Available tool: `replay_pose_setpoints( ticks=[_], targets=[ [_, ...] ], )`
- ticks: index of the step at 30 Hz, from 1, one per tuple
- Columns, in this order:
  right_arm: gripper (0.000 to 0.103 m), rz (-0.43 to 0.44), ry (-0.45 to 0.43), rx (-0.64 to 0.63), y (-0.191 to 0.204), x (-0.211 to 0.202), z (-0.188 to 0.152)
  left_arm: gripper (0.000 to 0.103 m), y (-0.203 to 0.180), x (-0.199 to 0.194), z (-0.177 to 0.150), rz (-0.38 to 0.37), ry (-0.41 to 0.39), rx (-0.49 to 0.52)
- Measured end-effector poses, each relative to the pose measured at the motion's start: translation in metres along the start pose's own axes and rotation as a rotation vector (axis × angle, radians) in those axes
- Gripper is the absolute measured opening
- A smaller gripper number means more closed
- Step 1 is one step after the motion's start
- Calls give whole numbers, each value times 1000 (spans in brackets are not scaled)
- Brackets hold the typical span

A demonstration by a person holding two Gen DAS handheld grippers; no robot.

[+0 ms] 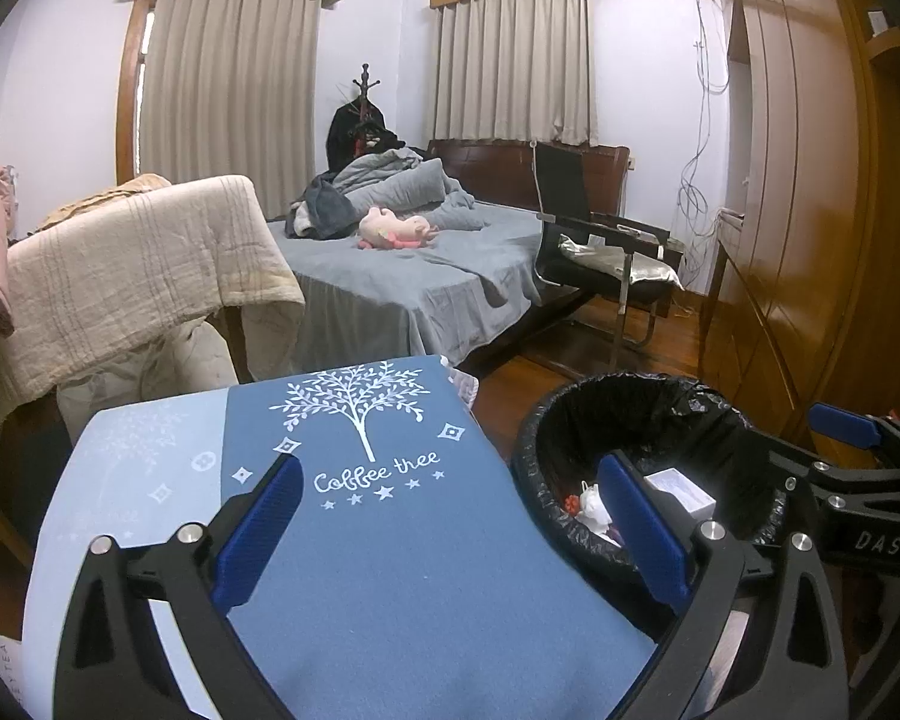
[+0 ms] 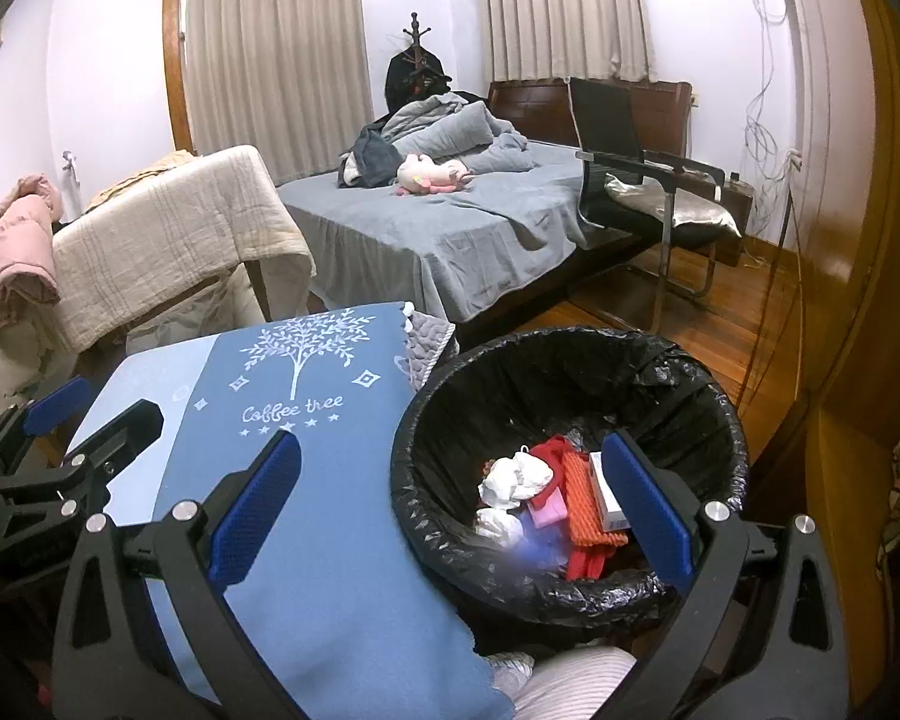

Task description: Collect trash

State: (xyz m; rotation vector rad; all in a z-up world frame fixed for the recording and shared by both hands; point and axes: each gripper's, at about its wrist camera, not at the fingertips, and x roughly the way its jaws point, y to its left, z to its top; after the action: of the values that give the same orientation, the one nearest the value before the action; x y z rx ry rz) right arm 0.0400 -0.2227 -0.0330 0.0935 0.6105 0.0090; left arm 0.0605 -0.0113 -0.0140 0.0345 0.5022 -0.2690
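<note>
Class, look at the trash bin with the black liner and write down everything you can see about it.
The round trash bin lined with a crinkled black plastic bag stands upright beside the blue cloth-covered surface, its bag folded over the rim. It is partly filled: crumpled white tissue, an orange mesh piece, red scraps, a pink item and a small white box lie inside. Wooden floor shows behind it. The open right gripper hovers at its near rim.

Both tools gape wide, empty — left tool [image 1: 450,531] beside right tool [image 2: 450,516], level.
</note>
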Motion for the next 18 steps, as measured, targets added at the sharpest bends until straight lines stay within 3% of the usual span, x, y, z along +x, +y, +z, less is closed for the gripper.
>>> replay_pose_setpoints(
  ticks=[18],
  targets=[
    [97, -1, -1, -1, 1, 0, -1, 97, 1, 0, -1, -1, 0, 0]
  ],
)
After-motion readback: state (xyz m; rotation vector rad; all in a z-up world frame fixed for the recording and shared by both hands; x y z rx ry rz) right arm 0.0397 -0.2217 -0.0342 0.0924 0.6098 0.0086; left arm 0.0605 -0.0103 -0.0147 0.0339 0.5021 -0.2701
